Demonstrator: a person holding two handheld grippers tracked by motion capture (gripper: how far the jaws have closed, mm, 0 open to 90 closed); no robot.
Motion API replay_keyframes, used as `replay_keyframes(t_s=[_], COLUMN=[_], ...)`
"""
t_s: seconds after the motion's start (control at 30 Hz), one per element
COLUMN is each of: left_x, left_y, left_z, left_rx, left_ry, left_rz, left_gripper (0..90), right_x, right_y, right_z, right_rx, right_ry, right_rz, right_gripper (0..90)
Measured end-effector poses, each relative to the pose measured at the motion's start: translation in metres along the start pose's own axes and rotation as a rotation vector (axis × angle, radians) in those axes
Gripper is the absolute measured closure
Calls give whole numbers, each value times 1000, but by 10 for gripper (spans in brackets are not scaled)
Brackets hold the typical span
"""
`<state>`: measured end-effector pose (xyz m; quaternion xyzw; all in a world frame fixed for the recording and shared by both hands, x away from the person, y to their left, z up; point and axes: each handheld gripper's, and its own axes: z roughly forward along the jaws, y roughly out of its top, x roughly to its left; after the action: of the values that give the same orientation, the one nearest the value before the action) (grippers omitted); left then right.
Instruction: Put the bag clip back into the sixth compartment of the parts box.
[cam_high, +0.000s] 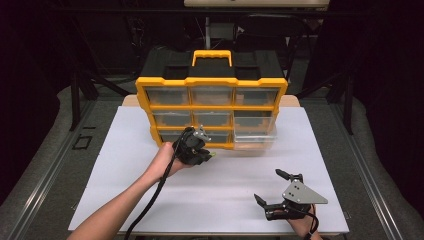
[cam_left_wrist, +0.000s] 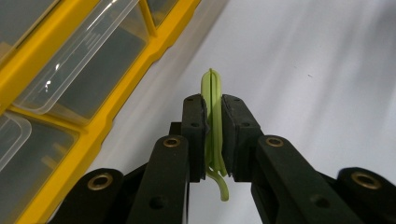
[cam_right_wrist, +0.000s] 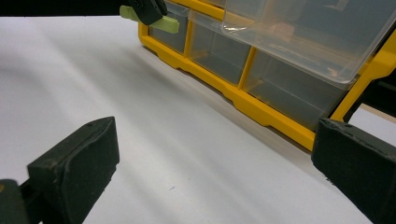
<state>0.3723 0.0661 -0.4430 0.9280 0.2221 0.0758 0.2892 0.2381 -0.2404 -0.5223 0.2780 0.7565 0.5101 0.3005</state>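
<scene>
The left gripper (cam_high: 206, 155) is carrying a pale green clip (cam_left_wrist: 214, 126), its fingers clamped on it, just in front of the yellow drawer organizer (cam_high: 212, 107). One clear drawer (cam_high: 255, 134) (lower right of the organizer) is standing pulled out. The right gripper (cam_high: 270, 187) is waiting nearby, fingers wide apart. Next, probably, comes moving the clip over that drawer and releasing it.
</scene>
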Motion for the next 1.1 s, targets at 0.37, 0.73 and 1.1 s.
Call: replay_keyframes(t_s=[0.37,0.73,1.1], left_x=[0,5,5], left_y=[18,22,44], left_z=[-13,-12,-20], left_rx=[9,17,38], left_ry=[14,3,9], left_rz=[43,59,111], left_gripper=[804,804,804], right_x=[0,1,-1], right_y=[-2,-1,-3], right_z=[3,6,9], right_rx=[11,23,33], right_ry=[2,16,21], right_rz=[9,0,24], right_gripper=[3,3,2])
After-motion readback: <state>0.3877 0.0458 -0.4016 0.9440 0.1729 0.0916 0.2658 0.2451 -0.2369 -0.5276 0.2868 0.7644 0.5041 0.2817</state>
